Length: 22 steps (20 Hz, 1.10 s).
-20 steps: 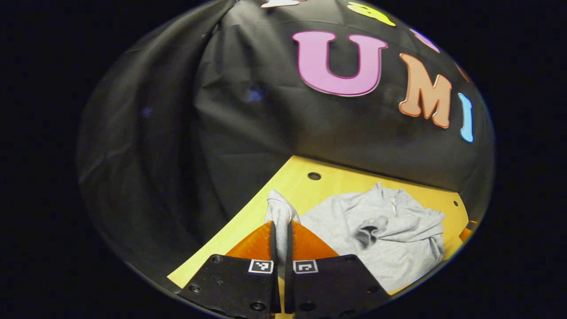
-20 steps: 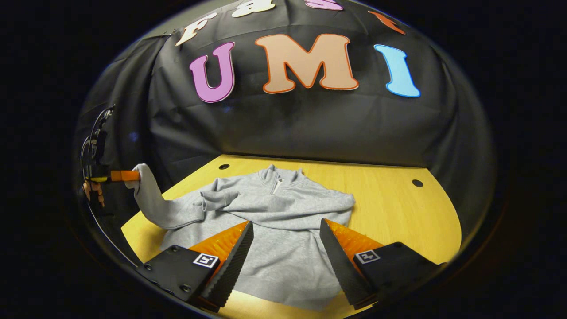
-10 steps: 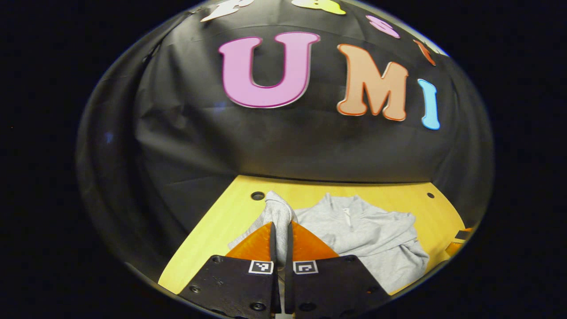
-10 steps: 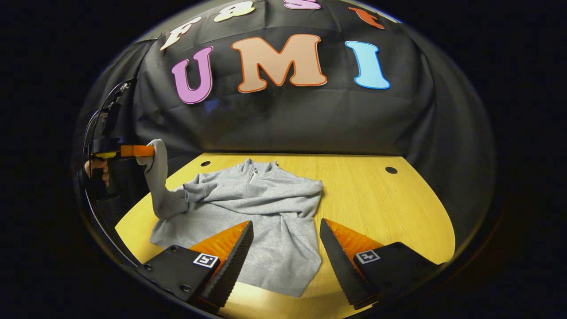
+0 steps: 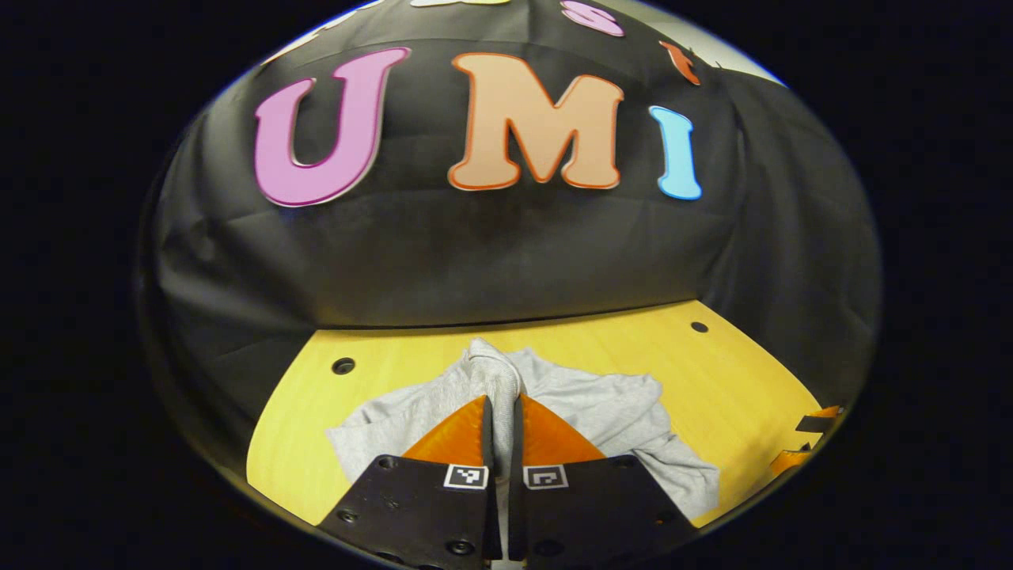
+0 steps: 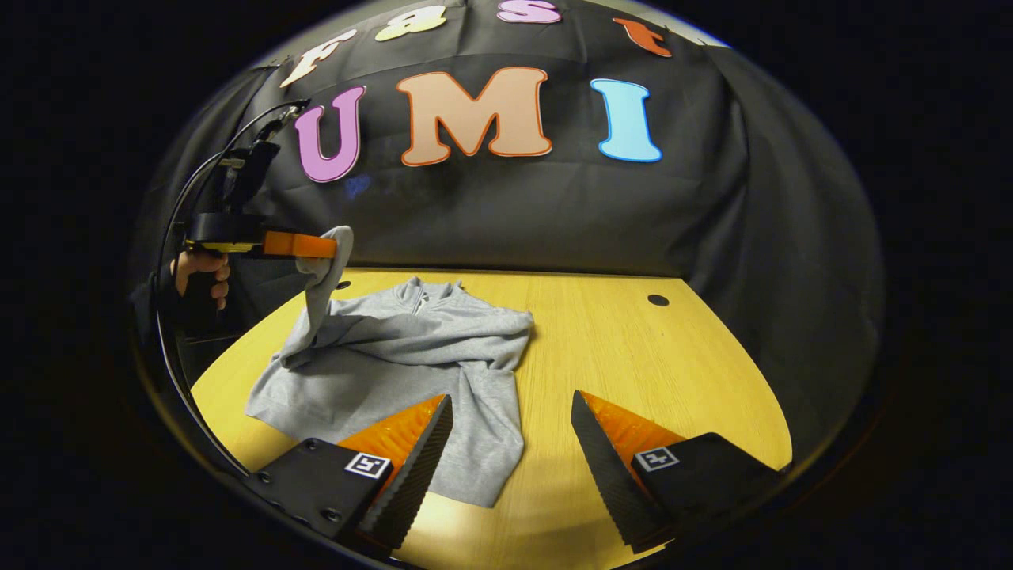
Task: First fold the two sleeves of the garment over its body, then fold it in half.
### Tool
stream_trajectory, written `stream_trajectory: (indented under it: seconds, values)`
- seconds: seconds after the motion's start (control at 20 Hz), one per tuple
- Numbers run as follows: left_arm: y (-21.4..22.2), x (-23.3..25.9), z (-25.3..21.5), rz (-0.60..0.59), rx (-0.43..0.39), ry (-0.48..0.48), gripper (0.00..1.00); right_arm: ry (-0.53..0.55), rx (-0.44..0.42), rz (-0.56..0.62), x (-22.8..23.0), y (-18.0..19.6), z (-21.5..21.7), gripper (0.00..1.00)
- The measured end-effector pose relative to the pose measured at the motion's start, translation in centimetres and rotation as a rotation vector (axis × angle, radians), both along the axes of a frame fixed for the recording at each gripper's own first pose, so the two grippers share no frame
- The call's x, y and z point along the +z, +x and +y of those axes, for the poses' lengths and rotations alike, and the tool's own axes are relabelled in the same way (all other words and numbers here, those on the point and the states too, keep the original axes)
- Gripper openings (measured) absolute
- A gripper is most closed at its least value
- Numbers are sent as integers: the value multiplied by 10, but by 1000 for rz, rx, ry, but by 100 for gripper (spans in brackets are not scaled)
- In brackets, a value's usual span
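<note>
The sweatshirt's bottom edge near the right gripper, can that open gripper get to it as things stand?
Probably yes. The right gripper is open, and the sweatshirt hem lies flat on the table just ahead of its fingers. The left gripper holds the sleeve up, well off to the side.

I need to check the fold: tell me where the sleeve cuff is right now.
The sleeve cuff is pinched in the left gripper, raised above the grey sweatshirt's left edge at the left of the right gripper view, with the wooden table below.

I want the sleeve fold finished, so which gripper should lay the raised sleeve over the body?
Left. The left gripper is shut on the sleeve, above the sweatshirt; the right gripper is open.
</note>
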<state>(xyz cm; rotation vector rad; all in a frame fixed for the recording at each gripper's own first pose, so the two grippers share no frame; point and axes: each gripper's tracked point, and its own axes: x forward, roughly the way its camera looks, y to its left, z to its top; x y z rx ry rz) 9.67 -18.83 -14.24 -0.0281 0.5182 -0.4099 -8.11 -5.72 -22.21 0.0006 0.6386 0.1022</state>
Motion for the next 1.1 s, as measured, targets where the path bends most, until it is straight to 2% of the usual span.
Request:
stream_trajectory:
  seconds: [0.15, 0.45, 0.7, 0.85, 0.95, 1.1]
  values:
    - [-6, -8, -40, 12, -74, -10, 2, -2, -28, 15, -2, -8, -15, 96]
    - [-18, -48, -108, 56, -180, 38, 2, -12, -75, 22, -1, -28, -40, 96]
    - [-16, -75, -145, 85, -211, 60, 3, -13, -99, 42, -6, -39, -53, 96]
    - [-19, -90, -160, 103, -231, 58, 7, -10, -99, 41, -7, -41, -52, 96]
    - [-29, -84, -168, 108, -254, 13, 17, -10, -88, 43, -8, -39, -47, 96]
    - [-25, -66, -162, 52, -240, 2, 79, -1, -73, 36, -7, -31, -39, 96]
